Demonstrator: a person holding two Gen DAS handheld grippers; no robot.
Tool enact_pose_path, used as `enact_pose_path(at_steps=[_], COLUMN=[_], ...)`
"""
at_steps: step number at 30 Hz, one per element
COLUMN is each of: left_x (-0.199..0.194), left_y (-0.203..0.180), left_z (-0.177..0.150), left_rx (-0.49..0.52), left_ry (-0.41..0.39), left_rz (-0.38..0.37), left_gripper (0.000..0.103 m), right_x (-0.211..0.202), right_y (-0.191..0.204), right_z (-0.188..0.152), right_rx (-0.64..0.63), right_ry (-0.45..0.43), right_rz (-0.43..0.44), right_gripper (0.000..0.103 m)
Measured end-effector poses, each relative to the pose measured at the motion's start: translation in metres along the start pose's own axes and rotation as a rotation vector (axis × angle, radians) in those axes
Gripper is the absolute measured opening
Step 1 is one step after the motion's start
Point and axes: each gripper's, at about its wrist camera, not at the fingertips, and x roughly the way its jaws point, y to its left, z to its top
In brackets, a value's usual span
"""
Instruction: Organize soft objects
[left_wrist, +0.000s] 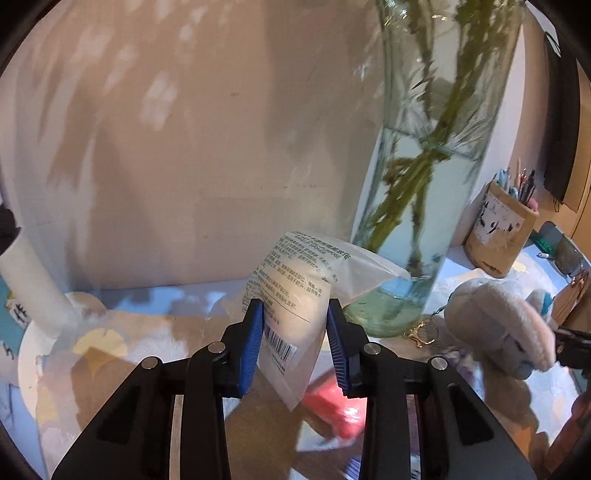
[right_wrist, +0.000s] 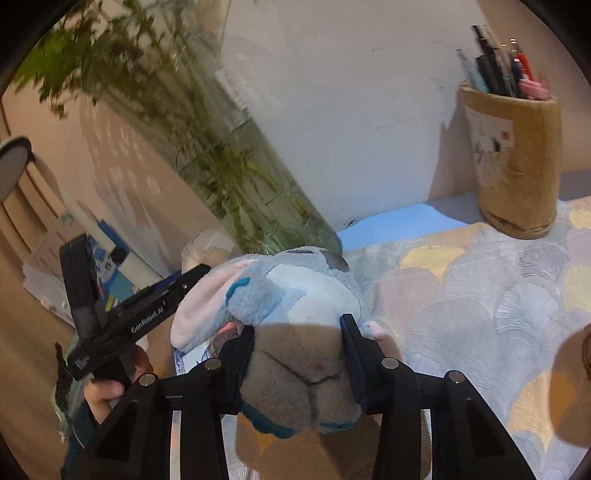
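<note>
My left gripper (left_wrist: 295, 332) is shut on a clear plastic packet (left_wrist: 291, 295) with printed text and a barcode, holding a pale sponge, lifted above the table. My right gripper (right_wrist: 299, 354) is shut on a grey and blue plush toy (right_wrist: 295, 306) with a pink ear, held above the patterned cloth. The plush toy also shows at the right of the left wrist view (left_wrist: 498, 325). A red soft object (left_wrist: 340, 410) lies on the table below the left gripper. The left gripper's body shows in the right wrist view (right_wrist: 122, 314).
A tall glass vase (left_wrist: 424, 184) with green stems stands close behind the packet, by the wall; it also shows in the right wrist view (right_wrist: 240, 177). A pen holder (right_wrist: 517, 162) stands at the back right. A white lamp base (left_wrist: 37, 332) is at the left. A gold clasp (left_wrist: 421, 332) lies near the vase.
</note>
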Motion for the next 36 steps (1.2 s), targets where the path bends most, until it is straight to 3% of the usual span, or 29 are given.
enact_pose_path(at_steps=[3,8,13,17,20,26,29,30,35,36], left_x=[-0.029,-0.102,-0.177,-0.204,-0.201,-0.184,-0.181,-0.179,-0.179,-0.179], left_y=[-0.005,-0.012,-0.017,-0.026,-0.033,-0.033,-0.032,-0.032,-0.033,-0.032], left_z=[-0.004,-0.020,-0.054,-0.087,-0.112,-0.148,-0.160,-0.160,-0.163,-0.164], left_rx=[0.017,-0.003,-0.045,-0.083,-0.104,-0.144,-0.129,-0.124,-0.122,-0.126], left_ry=[-0.012,-0.046,-0.125,-0.125,-0.096,-0.023,-0.008,0.004,0.010,0.013], left_rz=[-0.017,-0.039,-0.065,-0.060,-0.058,-0.044,-0.012,-0.012,-0.039,-0.041], left_gripper=[0.031,0.031,0.031,0.031,0.031,0.031,0.031,0.031,0.031,0.031], right_x=[-0.023,-0.084,-0.146,-0.180,-0.196,-0.170,-0.175,-0.181,-0.204,-0.210], right_y=[0.006,0.030,0.047,0.053,0.057,0.038,0.026,0.022,0.023,0.026], right_z=[0.005,0.006,-0.017,-0.043,-0.063,-0.115,-0.133,-0.137,-0.147,-0.150], right_rx=[-0.022,-0.098,-0.167,-0.203,-0.259,-0.242,-0.187,-0.164,-0.146,-0.143], right_ry=[-0.025,-0.085,-0.107,-0.083,-0.052,0.147,0.159,0.146,0.106,0.111], right_rz=[0.063,0.084,0.063,0.042,0.016,-0.017,0.065,0.089,0.070,0.133], right_gripper=[0.042,0.042,0.042,0.042,0.042,0.042,0.045,0.051,0.060,0.060])
